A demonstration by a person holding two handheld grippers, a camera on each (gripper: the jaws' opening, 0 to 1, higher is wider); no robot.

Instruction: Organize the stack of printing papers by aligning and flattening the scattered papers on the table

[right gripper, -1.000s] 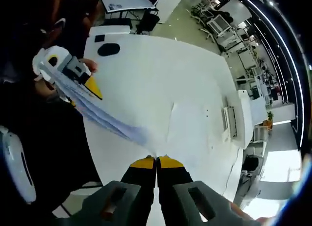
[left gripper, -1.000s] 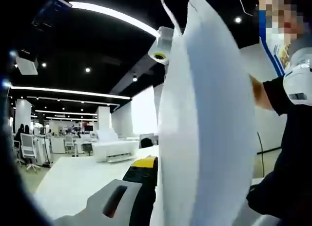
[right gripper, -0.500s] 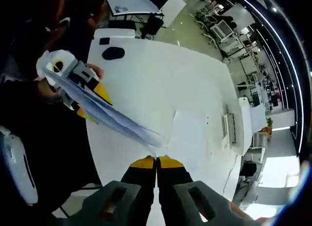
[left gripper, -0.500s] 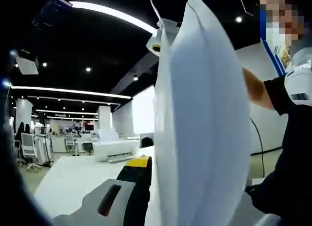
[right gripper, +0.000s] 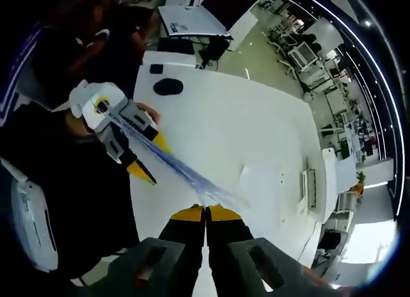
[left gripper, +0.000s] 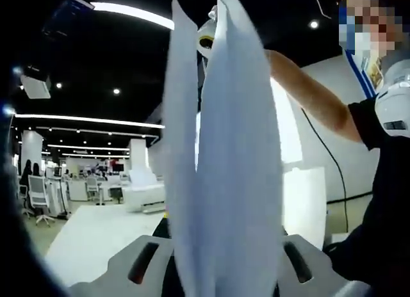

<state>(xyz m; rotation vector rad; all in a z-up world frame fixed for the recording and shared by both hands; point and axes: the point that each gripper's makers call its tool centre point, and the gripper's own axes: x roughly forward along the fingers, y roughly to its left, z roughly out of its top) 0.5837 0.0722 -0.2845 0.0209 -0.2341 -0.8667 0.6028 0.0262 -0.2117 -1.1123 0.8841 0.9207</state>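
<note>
White papers (left gripper: 224, 169) stand on edge right in front of us in the left gripper view, a curved sheaf rising from between the left gripper's (left gripper: 221, 271) grey jaws, which sit one on each side of it and clamp it at the bottom. Beyond the papers' top edge the right gripper (left gripper: 206, 34) shows, and a bare forearm (left gripper: 307, 95) reaches from it down to the person's dark sleeve.

In the right gripper view we look down along the right gripper (right gripper: 205, 214): its yellow-tipped jaws are pressed together on the near end of the papers (right gripper: 179, 175), which run as a thin bluish band up and left to the left gripper (right gripper: 138, 153). There a hand (right gripper: 144, 114) wraps that tool's white and grey body, and its yellow tips sit on either side of the sheaf. So we hold the papers in the air between both tools, above the near edge of the white table (right gripper: 224, 130).

Past the papers on the table lie a dark oval object (right gripper: 168, 86) and a small dark square (right gripper: 157, 69) near the far corner. To the right of the papers a low white device (right gripper: 309, 189) sits at the table's edge.

We can read no labels or writing anywhere.
</note>
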